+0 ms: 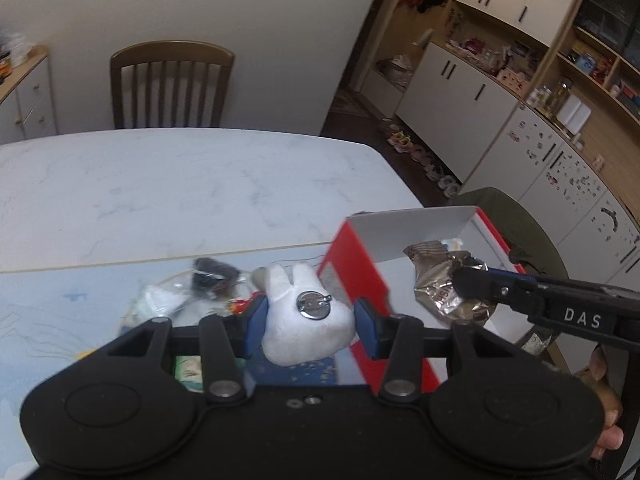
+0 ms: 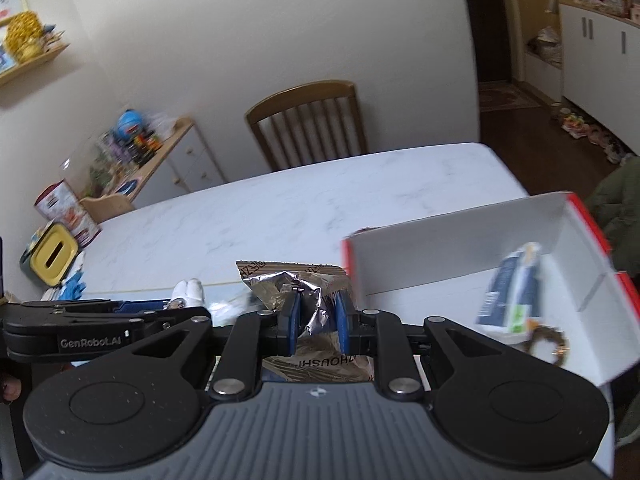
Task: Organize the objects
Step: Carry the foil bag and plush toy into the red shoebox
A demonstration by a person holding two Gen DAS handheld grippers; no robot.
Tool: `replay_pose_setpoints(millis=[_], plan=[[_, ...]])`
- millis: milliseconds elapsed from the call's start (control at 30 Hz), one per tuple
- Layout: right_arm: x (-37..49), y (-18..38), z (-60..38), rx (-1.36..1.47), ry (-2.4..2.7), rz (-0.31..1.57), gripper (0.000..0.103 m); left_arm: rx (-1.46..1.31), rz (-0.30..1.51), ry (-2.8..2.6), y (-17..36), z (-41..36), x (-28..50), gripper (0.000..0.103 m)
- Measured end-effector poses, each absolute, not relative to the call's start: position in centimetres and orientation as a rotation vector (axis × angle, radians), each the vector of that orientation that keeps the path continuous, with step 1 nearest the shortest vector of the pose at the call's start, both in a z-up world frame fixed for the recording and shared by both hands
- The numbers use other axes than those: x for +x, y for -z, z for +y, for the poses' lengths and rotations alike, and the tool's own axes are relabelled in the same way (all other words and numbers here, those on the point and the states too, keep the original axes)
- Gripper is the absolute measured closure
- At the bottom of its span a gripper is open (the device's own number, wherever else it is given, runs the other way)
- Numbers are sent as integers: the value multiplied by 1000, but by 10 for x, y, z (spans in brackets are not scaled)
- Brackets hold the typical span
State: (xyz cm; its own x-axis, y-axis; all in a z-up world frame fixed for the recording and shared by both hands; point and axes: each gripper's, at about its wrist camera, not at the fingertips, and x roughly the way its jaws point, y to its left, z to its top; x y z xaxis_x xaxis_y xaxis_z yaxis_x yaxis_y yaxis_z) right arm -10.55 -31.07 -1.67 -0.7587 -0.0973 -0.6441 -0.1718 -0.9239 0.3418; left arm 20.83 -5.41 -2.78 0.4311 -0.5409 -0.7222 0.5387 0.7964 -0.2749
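box (image 2: 460, 256) of red and white card, open at the top, sits to the right of the right gripper's (image 2: 314, 316) jaws and a little ahead of them, on the white table (image 2: 280, 208). inside it lie already a blue-white packet (image 2: 514, 292) and a brown ring-like thing (image 2: 550, 344).

the right jaws are clamped on a crumpled foil snack bag (image 2: 304, 292) — they pinch only a fold in the middle, and the bag sticks out above and below the pads. the left gripper (image 1: 306, 320) has its jaws pressed on both sides of a white plush piece (image 1: 304, 320) with a round metal pin back (image 1: 314, 304); ahead of these jaws a small pile of loose things (image 1: 200, 284) lies on the table, blurred.

what could go wrong, in my judgement: the foil is slippery and thin, so it may slide out from the pads before it is over the box. the box wall is light — if the bag or a finger knocks the near corner, the box may shift or tip. both grippers are near one another beside the same box, so they may bump. the plush is soft and could twist or slip in the grip.
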Motion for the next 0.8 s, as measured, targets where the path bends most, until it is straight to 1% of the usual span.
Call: replay_pose_setpoints(millis=[267, 500, 800], plan=[[-78, 32, -250, -1044, -2725, 613, 85, 35, 922, 717, 39, -113, 199, 58], [-63, 54, -208, -1034, -2640, 555, 85, 78, 939, 737, 48, -164, 198, 58], [-68, 95, -168, -1116, -2539, 509, 85, 141, 996, 729, 74, -225, 212, 58]])
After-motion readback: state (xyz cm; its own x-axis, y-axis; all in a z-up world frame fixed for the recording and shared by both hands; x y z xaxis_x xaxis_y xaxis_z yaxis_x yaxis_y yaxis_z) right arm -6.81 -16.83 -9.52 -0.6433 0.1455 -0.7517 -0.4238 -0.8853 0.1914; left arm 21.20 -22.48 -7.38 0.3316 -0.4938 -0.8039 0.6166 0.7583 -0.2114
